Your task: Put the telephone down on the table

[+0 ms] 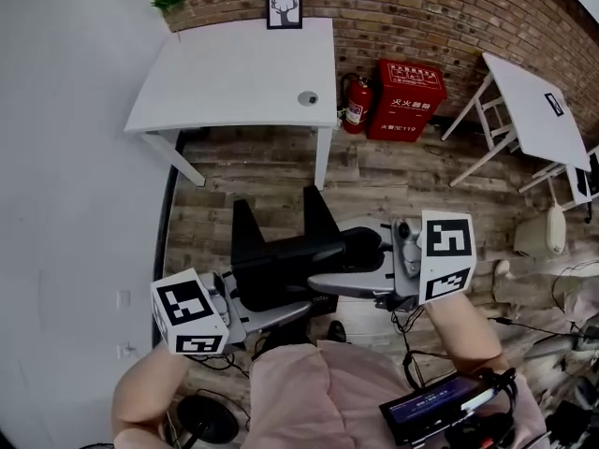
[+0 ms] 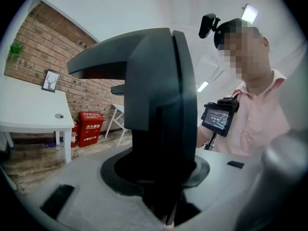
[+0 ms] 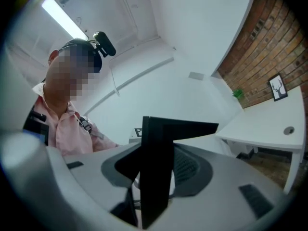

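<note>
Pointing inward: left tongs [image 1: 281, 271], right tongs [image 1: 328, 247]

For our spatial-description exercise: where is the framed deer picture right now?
Head view, top centre: the framed deer picture stands at the far edge of the white table, against the brick wall.

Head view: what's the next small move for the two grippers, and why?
Likely carry both grippers forward toward the white table. The left gripper and right gripper sit close together over the plank floor, near the person's body, well short of the table's near edge. Whether their dark fingers grip the telephone I cannot tell, so keep the move slow.
</note>
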The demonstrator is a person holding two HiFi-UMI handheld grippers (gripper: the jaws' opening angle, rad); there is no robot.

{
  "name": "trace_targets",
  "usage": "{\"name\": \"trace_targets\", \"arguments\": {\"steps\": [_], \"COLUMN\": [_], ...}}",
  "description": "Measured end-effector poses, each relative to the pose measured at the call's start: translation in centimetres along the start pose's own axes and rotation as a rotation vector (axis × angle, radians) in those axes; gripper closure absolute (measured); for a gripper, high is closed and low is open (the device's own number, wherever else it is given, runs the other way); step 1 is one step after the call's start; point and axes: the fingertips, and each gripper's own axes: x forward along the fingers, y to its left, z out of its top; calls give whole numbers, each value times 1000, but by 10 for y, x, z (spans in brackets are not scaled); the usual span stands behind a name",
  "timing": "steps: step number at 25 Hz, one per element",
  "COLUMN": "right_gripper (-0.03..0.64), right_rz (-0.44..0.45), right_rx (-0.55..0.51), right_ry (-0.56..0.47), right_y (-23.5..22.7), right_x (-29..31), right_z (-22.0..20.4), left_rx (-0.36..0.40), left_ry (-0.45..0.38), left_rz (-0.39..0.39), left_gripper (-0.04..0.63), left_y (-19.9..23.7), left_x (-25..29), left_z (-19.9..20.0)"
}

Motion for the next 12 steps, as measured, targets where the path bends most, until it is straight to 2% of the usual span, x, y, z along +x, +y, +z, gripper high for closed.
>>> {"name": "trace_targets", "arguments": {"steps": [5, 12], "right_gripper": [446, 448], "right_rz": [-32, -88], "right_rx": [6, -22], "right_ry": [-20, -50], "right_y": [-44, -82], "right_x": [25, 49], "right_z": [17, 56], "left_rx": [12, 54], "left_ry": [32, 50], "left_rz": [-27, -84], "left_gripper": [434, 434], "left_y": [46, 88], "left_x": [-22, -47], "left_z": [14, 50]}}
